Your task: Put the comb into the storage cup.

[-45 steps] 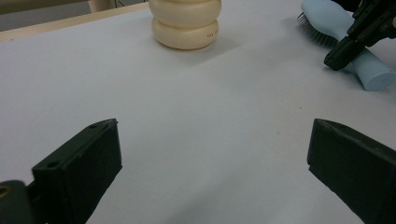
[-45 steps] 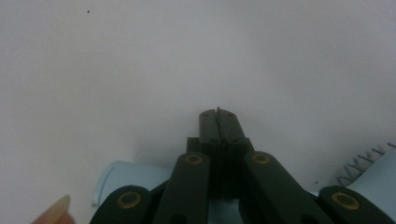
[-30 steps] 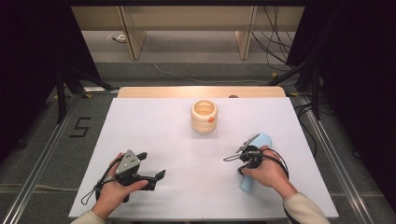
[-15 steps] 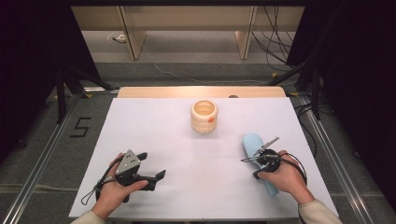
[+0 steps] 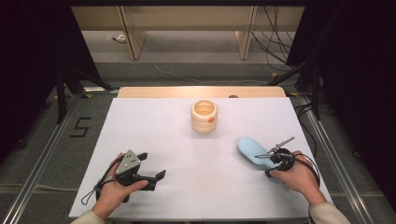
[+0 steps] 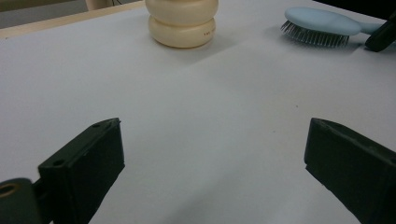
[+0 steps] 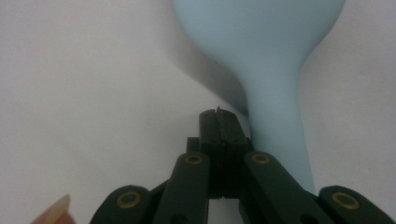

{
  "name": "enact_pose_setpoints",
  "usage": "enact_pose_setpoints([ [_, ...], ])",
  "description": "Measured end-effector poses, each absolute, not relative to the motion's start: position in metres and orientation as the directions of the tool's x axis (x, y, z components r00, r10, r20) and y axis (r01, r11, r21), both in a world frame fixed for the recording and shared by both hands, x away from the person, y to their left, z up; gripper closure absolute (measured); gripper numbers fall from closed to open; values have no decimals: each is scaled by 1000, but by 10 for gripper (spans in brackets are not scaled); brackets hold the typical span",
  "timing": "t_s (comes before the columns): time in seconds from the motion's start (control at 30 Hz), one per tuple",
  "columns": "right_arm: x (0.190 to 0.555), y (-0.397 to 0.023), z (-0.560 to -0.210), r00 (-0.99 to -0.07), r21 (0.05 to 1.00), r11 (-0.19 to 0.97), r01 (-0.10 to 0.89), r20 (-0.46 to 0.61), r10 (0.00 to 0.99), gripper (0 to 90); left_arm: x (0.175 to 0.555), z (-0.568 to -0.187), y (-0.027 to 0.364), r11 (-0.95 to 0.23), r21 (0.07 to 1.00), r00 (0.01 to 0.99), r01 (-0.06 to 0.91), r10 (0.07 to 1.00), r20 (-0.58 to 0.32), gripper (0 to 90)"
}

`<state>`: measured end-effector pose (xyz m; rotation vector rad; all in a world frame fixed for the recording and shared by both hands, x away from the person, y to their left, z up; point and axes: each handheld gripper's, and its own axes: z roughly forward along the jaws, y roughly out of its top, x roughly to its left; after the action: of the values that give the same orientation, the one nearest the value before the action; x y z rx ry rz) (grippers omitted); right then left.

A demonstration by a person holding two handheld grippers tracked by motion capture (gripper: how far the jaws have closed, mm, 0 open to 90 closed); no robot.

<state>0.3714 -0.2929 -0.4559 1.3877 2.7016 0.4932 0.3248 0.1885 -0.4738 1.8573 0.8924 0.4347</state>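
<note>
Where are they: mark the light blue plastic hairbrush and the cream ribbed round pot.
light blue plastic hairbrush (image 6: 322, 21), left gripper view, on the back of its head
cream ribbed round pot (image 5: 203, 122), high view, on its outer wall

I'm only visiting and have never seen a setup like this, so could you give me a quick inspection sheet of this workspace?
Surface: white table top, wooden strip at the far edge.
Job's things: light blue hairbrush lying bristles down; cream ringed holder upright at the centre back.
Clutter: nothing seen.
Grippers: left gripper open, jaws wide apart; right gripper shut, empty, beside the brush handle.
Cables: one trails from each gripper; more on the floor behind.
Surroundings: dark curtains, grey floor marked 5.
</note>
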Motion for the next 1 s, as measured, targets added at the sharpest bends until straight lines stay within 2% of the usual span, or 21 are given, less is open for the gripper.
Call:
enact_pose_setpoints([
  [0.37, 369, -297, -454, -598, 339, 538, 772, 103, 795, 899, 325, -474, 189, -242, 889, 663, 388, 743, -87, 50],
  [0.47, 368, -299, -453, -602, 349, 536, 769, 111, 791, 875, 325, -474, 189, -242, 889, 663, 388, 743, -87, 51],
  [0.6, 367, -301, -454, -615, 370, 535, 759, 137, 777, 810, 325, -474, 189, -242, 889, 662, 388, 744, -87, 51],
  [0.87, 361, -305, -448, -652, 465, 518, 718, 186, 735, 584, 325, -474, 189, -245, 889, 662, 388, 745, -84, 52],
  [1.0, 358, -306, -443, -684, 528, 509, 680, 208, 699, 435, 325, -474, 189, -246, 888, 661, 389, 745, -83, 52],
])
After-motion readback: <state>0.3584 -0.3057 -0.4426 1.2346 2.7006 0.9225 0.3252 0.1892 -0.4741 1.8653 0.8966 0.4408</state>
